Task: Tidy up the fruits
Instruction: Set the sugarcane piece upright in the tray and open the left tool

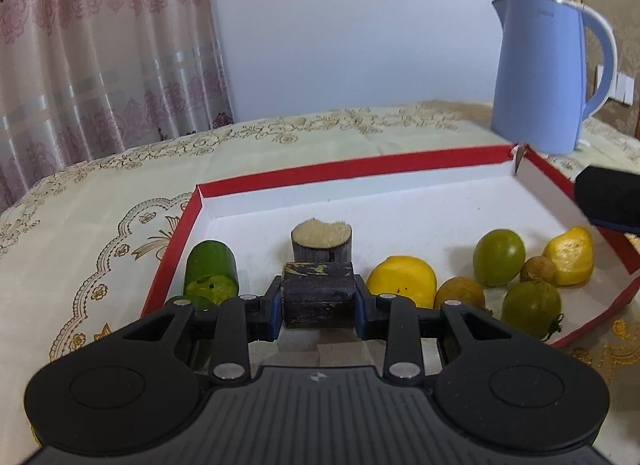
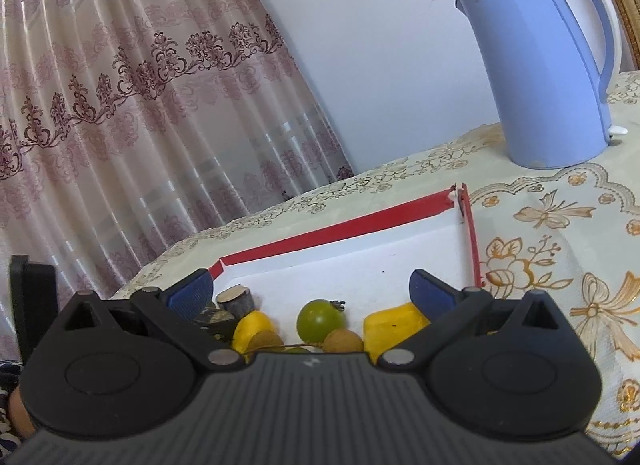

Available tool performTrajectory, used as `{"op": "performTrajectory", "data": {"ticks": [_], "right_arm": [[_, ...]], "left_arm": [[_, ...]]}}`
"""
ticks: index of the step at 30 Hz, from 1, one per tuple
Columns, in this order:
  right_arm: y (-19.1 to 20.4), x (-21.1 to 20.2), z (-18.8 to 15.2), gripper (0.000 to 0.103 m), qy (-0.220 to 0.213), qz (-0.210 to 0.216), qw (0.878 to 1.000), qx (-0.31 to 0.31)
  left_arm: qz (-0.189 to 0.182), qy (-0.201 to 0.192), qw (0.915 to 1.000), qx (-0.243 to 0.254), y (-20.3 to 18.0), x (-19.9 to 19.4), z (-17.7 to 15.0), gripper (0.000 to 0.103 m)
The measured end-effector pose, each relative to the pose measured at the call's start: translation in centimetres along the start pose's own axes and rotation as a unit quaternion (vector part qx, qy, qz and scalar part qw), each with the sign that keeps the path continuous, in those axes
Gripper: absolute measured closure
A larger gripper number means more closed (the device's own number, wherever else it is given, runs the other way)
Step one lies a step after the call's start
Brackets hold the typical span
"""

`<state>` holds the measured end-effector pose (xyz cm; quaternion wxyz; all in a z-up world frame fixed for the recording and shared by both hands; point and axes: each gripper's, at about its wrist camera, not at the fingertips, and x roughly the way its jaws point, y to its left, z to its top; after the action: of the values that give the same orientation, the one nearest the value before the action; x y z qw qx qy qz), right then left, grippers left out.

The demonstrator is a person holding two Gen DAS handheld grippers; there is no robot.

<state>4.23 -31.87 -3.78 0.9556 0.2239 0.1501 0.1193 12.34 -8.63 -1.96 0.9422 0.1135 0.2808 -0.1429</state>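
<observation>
Left wrist view: left claw (image 1: 319, 302) grips dark sugarcane piece (image 1: 318, 299) lying crosswise.

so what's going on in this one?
A person with two handheld grippers is sorting fruit in a red-rimmed tray. The left gripper has its jaws shut on a dark sugarcane piece, held beside another cane piece standing in the tray. The right gripper hovers open over the green tomato and yellow pieces, holding nothing.
</observation>
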Motion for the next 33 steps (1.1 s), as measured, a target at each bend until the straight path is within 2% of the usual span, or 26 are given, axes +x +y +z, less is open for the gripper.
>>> {"op": "performTrajectory", "data": {"ticks": [11, 14, 18, 33], "right_arm": [[0.2, -0.1, 0.1, 0.000, 0.005, 0.018, 1.000, 0.005], [0.2, -0.2, 0.1, 0.000, 0.004, 0.020, 1.000, 0.006], [0.2, -0.1, 0.1, 0.000, 0.006, 0.023, 1.000, 0.006], [0.1, 0.0, 0.1, 0.000, 0.006, 0.028, 1.000, 0.006]], "left_arm": [[0.029, -0.003, 0.9991, 0.030, -1.3, -0.3, -0.1, 0.070], [0.043, -0.002, 0.9986, 0.030, -1.4, -0.3, -0.1, 0.062], [0.070, 0.001, 0.9973, 0.023, -1.1, -0.4, -0.1, 0.037], [0.082, 0.013, 0.9959, 0.037, -1.8, -1.2, 0.0, 0.033]]}}
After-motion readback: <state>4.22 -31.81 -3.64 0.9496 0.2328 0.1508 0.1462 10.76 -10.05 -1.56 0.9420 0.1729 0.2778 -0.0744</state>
